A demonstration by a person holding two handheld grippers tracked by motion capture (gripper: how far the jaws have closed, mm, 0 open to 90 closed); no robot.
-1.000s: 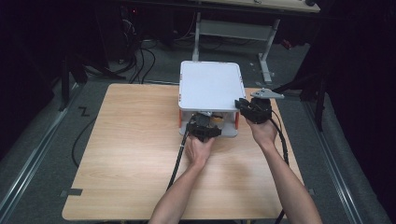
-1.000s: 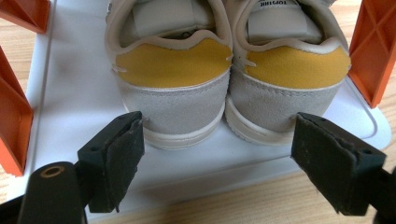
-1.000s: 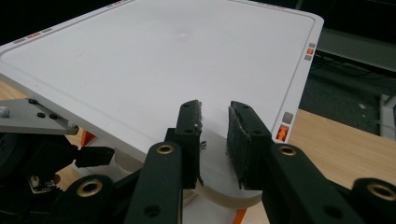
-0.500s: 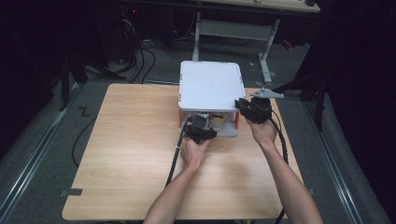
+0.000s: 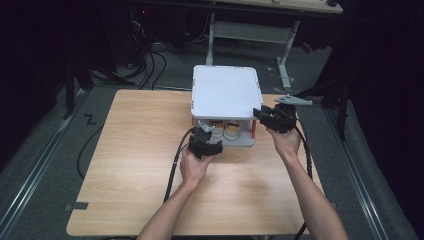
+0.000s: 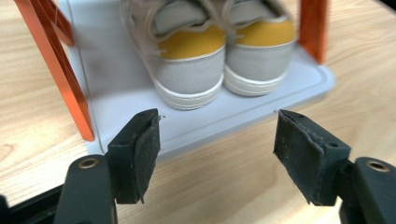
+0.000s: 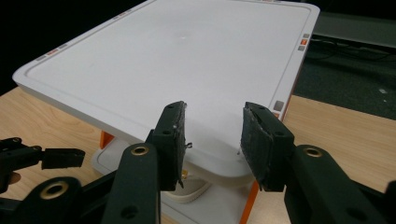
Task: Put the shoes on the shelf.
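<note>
So, pair of grey-and-yellow sneakers [image 6: 219, 56] on the rack's lower shelf [image 6: 116, 70], heels toward the left tongs [image 6: 217, 154], long axis running away front-to-back, those tongs just closing on nothing, right tongs [image 7: 212, 140] just opening, straddling the white top shelf [image 7: 187, 56] corner, wooden worktop [image 5: 130, 150] below.

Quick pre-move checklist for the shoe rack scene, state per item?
1. Shoes fully on the lower shelf, heels toward the left gripper: ok.
2. Left gripper free of load: ok, its jaws have just been closing with nothing between them.
3. Left fingers clear of the shelf edge: ok, short of it.
4. Right gripper released from the rack top: ok, its jaws have just been opening and straddle the corner.
5. Right fingers touching the top: cannot tell.
6. Rack standing square on the table: ok.
</note>
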